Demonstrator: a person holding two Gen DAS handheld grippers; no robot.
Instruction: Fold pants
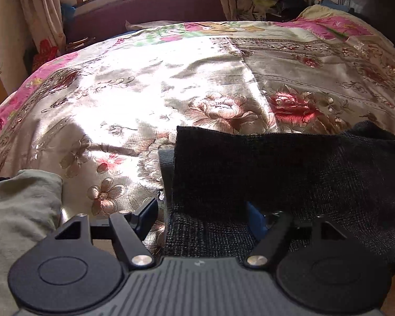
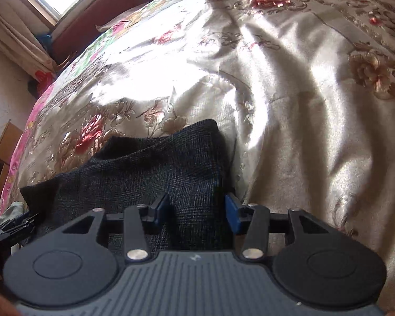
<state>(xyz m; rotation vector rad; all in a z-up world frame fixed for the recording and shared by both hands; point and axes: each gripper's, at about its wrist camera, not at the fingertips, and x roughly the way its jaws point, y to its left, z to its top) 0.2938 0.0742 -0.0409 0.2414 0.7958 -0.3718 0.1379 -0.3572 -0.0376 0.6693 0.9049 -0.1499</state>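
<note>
The dark charcoal pants (image 1: pixel 263 173) lie folded on the flowered bedspread (image 1: pixel 150 87), filling the lower right of the left wrist view. My left gripper (image 1: pixel 201 218) is open, its fingers standing wide to either side of the pants' near left corner, the right finger (image 1: pixel 255 221) partly under the fabric. In the right wrist view the pants (image 2: pixel 150 168) lie at the lower middle. My right gripper (image 2: pixel 197 210) is open, with a raised fold of the pants between its fingers. The left gripper (image 2: pixel 15 226) shows at that view's left edge.
A pale green cloth (image 1: pixel 18 216) lies at the near left of the bed. A maroon headboard (image 1: pixel 150 8), a window and curtains stand beyond the bed. Clutter sits at the far right (image 1: pixel 289 5). A wooden cabinet (image 2: pixel 5 142) stands left of the bed.
</note>
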